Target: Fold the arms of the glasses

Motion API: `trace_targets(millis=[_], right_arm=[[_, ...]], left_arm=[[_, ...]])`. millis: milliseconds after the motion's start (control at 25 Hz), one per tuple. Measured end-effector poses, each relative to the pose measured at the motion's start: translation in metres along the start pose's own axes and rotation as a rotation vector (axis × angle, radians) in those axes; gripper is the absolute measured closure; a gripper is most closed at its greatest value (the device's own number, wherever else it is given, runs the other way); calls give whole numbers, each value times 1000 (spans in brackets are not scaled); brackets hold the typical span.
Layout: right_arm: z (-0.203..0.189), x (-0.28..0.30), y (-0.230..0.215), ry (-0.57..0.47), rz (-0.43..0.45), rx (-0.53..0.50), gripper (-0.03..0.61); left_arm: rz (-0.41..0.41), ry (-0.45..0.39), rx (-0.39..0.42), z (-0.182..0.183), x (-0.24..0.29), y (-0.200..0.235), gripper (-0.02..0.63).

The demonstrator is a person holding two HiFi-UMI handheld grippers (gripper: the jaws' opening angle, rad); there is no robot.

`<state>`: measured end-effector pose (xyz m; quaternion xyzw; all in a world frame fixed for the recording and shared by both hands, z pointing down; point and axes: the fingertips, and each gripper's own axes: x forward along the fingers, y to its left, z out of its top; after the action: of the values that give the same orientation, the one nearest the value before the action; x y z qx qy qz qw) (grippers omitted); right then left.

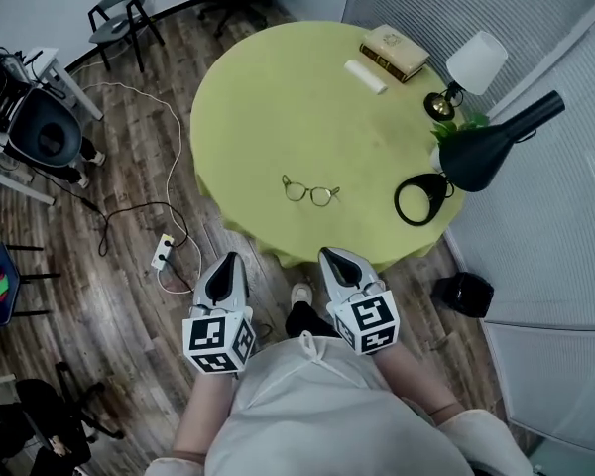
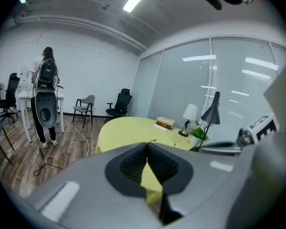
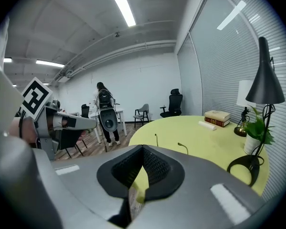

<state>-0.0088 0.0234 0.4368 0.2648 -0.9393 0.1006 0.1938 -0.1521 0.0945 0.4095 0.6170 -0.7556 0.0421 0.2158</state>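
Two claws, left gripper [image 1: 228, 263] and right gripper [image 1: 333, 258], were shut, empty, short of the round table [image 1: 268, 87]; glasses [image 1: 311, 193] lay unfolded near its front edge, reach likely pending.

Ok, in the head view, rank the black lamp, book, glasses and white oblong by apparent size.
1. black lamp
2. book
3. glasses
4. white oblong: close to the glasses, and it lies farther from the camera, so this last pair is unsure.

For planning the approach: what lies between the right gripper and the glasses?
Only bare tablecloth between right gripper and glasses, per the head view.
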Motion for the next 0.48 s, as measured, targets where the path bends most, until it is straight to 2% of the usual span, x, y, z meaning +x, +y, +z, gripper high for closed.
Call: trace_targets(millis=[240,480], right_arm=[[20,35,-73,-2,-37,24,578],[20,49,-121,20,-102,59,578]], left_arm=[[-34,32,37,24,83,-23,607],[-60,57,57,32,128,-33,607]])
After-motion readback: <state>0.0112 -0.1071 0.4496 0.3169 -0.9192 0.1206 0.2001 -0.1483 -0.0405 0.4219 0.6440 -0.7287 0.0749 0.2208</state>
